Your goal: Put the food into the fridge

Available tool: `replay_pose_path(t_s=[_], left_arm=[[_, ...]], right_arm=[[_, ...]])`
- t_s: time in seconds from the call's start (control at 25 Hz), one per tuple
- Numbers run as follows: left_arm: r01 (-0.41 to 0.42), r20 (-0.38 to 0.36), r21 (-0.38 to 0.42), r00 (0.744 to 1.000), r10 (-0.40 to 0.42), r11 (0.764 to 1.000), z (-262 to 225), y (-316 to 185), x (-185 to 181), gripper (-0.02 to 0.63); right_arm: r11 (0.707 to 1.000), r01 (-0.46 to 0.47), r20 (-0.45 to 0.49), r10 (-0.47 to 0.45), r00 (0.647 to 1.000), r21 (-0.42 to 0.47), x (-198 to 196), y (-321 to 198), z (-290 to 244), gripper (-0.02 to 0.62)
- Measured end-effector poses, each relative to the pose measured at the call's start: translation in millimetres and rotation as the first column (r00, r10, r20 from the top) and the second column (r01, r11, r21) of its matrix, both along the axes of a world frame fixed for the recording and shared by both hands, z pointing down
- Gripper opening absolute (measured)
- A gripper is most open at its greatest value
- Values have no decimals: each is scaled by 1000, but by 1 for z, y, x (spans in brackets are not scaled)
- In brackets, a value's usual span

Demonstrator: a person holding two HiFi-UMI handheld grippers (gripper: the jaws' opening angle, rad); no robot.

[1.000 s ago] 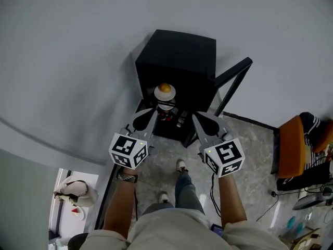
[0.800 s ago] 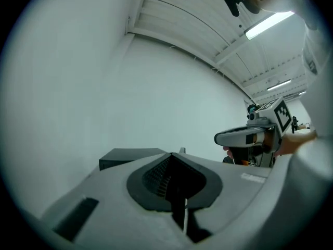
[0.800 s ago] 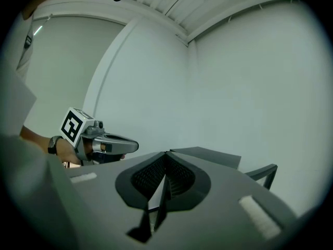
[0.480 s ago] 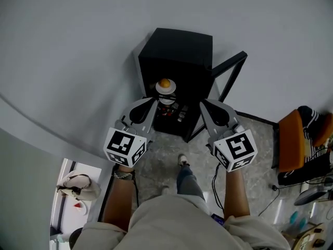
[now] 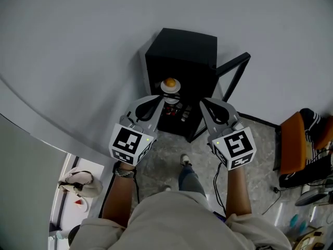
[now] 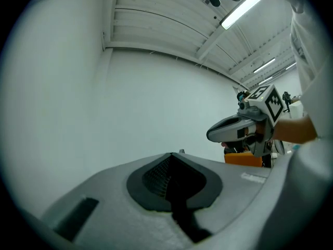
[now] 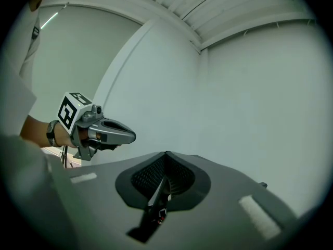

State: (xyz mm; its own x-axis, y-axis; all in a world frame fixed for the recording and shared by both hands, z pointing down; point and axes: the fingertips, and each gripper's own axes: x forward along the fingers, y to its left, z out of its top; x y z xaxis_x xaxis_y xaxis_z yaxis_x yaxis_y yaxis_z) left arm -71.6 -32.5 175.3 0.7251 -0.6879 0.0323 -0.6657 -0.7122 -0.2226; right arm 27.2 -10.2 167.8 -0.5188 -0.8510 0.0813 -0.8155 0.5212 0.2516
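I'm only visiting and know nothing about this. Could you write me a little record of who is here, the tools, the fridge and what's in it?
person: standing, seen from above, one gripper in each hand
left gripper: jaws shut, holding nothing
right gripper: jaws shut, holding nothing
fridge: small, black, against the white wall, door open
inside: orange food on a white dish; small items below, too small to tell
nearby: orange chair at the right

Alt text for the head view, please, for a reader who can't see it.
Seen from above, a person holds the left gripper and right gripper, both shut and empty, level before a black fridge whose door stands open. A white dish with something orange sits at its open front.
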Motion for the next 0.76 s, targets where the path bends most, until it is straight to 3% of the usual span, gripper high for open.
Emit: replay_pose_path(t_s=[0.76], left_arm=[[-38, 37, -19, 999, 39, 999, 15, -1, 8, 5]], right_arm=[[1000, 2, -27, -3, 1000, -27, -4, -5, 12, 8]])
